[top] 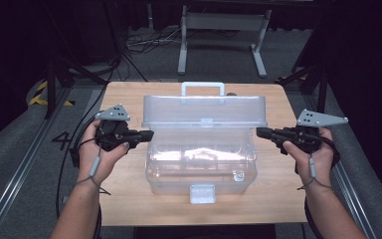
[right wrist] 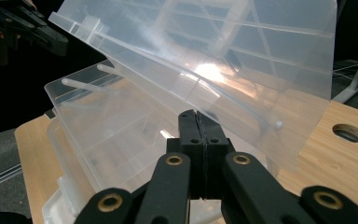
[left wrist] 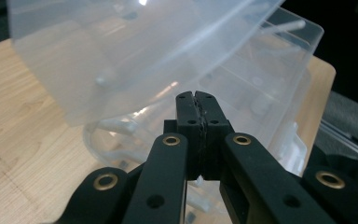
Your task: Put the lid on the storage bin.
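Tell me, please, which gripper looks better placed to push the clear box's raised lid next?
Probably the left gripper: its shut jaws sit right at the end of the raised lid of the clear box. The right gripper, also shut, appears a little clear of the lid's other end.

A big see-through plastic box point(top: 201, 167) sits in the middle of the wooden counter point(top: 124, 199). Its lid point(top: 205, 110) is open and leans up at the far side, with a white handle point(top: 202, 88) on top. A small white clasp point(top: 202, 193) is on the near side of the box.
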A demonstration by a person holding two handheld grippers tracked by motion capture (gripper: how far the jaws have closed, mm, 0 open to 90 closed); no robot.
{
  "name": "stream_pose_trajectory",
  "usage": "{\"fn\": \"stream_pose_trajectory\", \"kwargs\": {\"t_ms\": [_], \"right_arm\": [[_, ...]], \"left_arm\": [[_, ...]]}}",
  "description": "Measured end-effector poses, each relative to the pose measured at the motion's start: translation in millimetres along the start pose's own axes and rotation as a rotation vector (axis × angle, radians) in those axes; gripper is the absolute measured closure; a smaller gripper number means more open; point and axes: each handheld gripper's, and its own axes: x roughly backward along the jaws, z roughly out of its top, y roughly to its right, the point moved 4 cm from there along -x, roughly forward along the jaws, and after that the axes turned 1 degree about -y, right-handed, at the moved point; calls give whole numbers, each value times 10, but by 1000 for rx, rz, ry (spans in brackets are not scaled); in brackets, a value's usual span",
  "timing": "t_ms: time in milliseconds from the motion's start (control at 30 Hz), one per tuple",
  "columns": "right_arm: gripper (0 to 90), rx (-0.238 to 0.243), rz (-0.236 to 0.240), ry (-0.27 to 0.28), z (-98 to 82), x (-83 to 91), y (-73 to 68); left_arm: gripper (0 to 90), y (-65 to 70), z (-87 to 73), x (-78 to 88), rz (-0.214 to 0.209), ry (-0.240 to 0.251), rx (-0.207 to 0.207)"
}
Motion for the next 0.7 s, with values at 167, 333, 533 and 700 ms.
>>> {"fn": "stream_pose_trajectory", "kwargs": {"t_ms": [167, 333, 533, 700], "right_arm": [[900, -1, -3, 3, -28, 8, -5], [900, -11, 0, 2, -58, 12, 11], [900, -12, 13, 1, -92, 18, -22], [900, -19, 22, 5, -150, 40, -56]], "left_arm": [[894, -58, -16, 22, 28, 34, 35], [893, -34, -42, 20, 35, 38, 31], [875, 16, -82, 36, 32, 28, 21], [876, 54, -127, 60, 26, 21, 17]]}}
